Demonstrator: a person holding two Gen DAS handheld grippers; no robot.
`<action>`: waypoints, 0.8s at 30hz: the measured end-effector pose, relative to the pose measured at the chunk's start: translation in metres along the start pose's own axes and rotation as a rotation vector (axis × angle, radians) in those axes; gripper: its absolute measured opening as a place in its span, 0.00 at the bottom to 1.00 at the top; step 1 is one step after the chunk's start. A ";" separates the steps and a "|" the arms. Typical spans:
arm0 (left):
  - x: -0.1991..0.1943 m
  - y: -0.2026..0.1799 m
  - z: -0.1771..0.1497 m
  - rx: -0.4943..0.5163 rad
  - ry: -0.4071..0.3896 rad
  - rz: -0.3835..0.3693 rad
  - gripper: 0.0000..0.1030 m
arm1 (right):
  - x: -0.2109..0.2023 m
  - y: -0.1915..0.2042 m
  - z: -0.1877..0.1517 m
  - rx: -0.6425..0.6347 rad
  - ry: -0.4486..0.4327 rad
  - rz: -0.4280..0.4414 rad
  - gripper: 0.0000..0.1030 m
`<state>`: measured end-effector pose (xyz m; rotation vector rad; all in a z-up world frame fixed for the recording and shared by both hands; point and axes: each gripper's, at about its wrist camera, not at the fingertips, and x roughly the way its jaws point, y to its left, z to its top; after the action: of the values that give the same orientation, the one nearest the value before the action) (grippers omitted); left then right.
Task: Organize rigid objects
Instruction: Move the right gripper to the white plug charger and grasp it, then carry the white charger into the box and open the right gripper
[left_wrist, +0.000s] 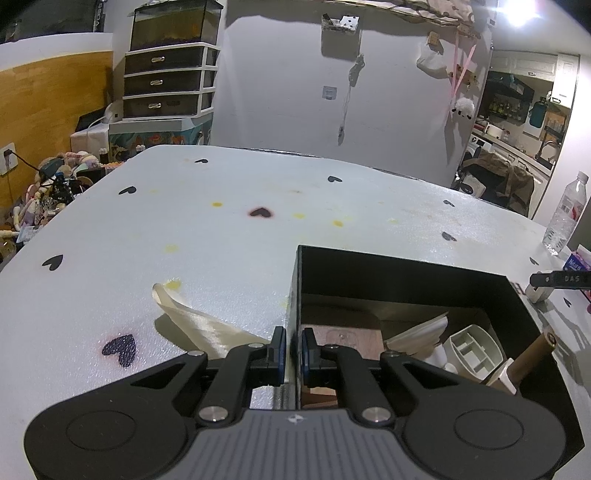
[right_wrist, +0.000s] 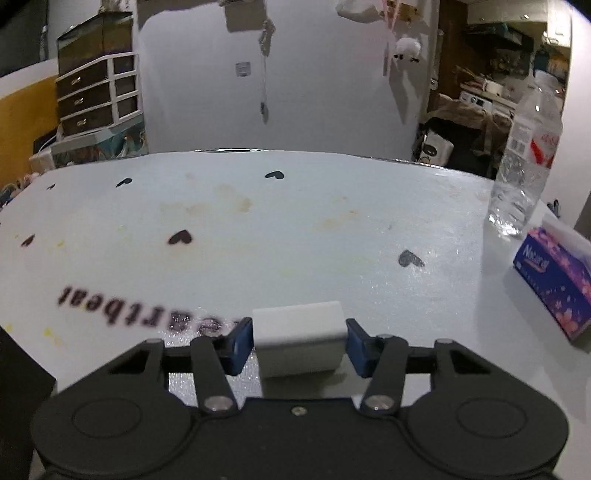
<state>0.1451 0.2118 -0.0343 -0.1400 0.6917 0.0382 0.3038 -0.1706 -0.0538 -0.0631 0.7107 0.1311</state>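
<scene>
Since everything hangs on this one bit: the white block sits dead centre between my right gripper pads, on the table, with its long side running across from pad to pad. So I'm grabbing it along its length. The left blue pad looks like it's touching the block's end, the right pad looks to be at the other end too, though the blur makes it hard to swear both are really pressing. I'd call it a grip just about made, nothing lifted yet.

That hand is angled down at the table from behind the block. The black box is off to my left, just a dark corner at the edge of the right view, so the block has to travel that way.

My left gripper is clenched on the box's near wall, one pad outside, one inside, pinning it. Inside there's already a white tray, a brown tube and a wood piece. Right hand's clearly the one for the block; the left is busy.
</scene>
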 end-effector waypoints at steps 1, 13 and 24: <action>0.000 -0.001 0.000 0.002 0.001 0.002 0.08 | -0.001 0.000 0.000 -0.002 0.007 0.004 0.52; 0.001 -0.004 0.002 -0.004 0.003 0.014 0.08 | -0.077 0.025 0.023 -0.005 -0.043 0.316 0.52; 0.001 -0.005 0.002 -0.016 -0.001 0.022 0.08 | -0.152 0.102 0.031 -0.271 0.035 0.799 0.52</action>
<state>0.1473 0.2070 -0.0329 -0.1473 0.6920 0.0646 0.1949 -0.0814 0.0677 -0.0369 0.7166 0.9938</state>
